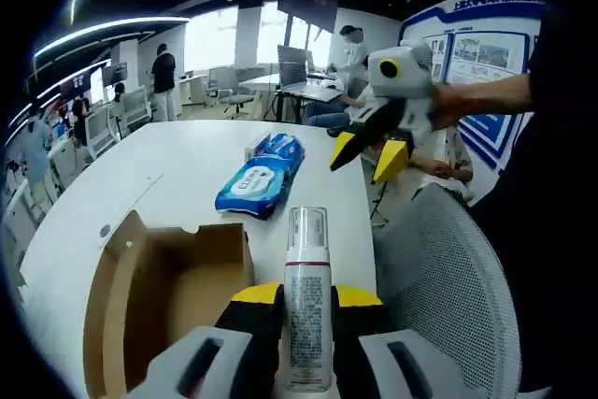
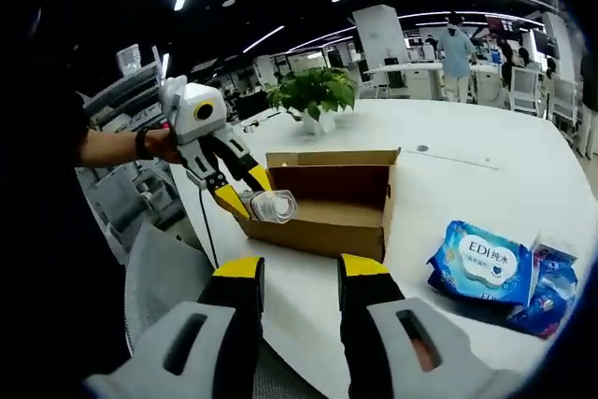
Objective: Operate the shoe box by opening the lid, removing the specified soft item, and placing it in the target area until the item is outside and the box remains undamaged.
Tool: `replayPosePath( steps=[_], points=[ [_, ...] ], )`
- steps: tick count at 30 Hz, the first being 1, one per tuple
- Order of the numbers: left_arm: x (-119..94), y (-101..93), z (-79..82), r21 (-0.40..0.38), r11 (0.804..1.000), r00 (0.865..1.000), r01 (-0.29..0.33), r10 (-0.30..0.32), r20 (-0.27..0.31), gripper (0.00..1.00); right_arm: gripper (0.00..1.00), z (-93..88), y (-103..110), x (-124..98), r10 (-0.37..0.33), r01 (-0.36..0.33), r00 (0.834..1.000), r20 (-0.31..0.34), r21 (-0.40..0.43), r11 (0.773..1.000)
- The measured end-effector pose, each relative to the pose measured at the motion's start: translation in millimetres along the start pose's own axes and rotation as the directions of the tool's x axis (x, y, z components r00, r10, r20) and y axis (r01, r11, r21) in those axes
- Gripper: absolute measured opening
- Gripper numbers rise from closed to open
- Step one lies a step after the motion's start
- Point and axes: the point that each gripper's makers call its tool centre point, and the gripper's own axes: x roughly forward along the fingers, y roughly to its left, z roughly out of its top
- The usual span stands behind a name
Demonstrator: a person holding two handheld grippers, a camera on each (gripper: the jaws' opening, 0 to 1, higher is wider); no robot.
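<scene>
A: Nearest first. Left gripper [image 1: 306, 301], low at 6 o'clock in the left gripper view, is clenched on a bottle [image 1: 306, 296] with a clear cap, upright between the yellow tips. Same bottle [image 2: 272, 205] in the right gripper view, at 9 o'clock of the shoe box [image 2: 322, 198].

B: And the right gripper [image 2: 299, 273]?

A: Released, nothing between its jaws. It hangs over the table edge, just short of the box. From the left gripper view it [image 1: 371, 151] floats at 2 o'clock, off the table's [image 1: 177, 161] far side, also empty.

B: Box state?

A: Lid already up, box [image 1: 163, 292] at 8 o'clock of the bottle. What shows of the inside looks bare cardboard.

B: Step?

A: My read: the carry-out phase. The bottle looks hard rather than soft, so I cannot tell if it is the specified item. Next calls for setting it on open tabletop, clear of the box walls.

B: Counts?

A: One box, one bottle. Blue wipe packs [image 1: 262, 178] beyond at 12 o'clock: two [image 2: 486, 263], possibly more behind. Farthest, one potted plant [image 2: 313, 95].
</scene>
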Motion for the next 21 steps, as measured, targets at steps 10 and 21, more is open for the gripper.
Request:
replayPosePath(
  steps=[10, 21],
  points=[
    [7, -36.6, 18.2, 0.077, 0.986, 0.988, 0.151, -0.152, 0.006, 0.19, 0.34, 0.4, 32, 6, 0.134, -0.139, 0.99, -0.046, -0.132, 0.982],
    [7, -53.0, 32.4, 0.12, 0.968, 0.974, 0.221, -0.225, 0.023, 0.19, 0.29, 5.6, 58, 14, 0.236, -0.239, 0.971, -0.035, -0.161, 0.958]
  ],
)
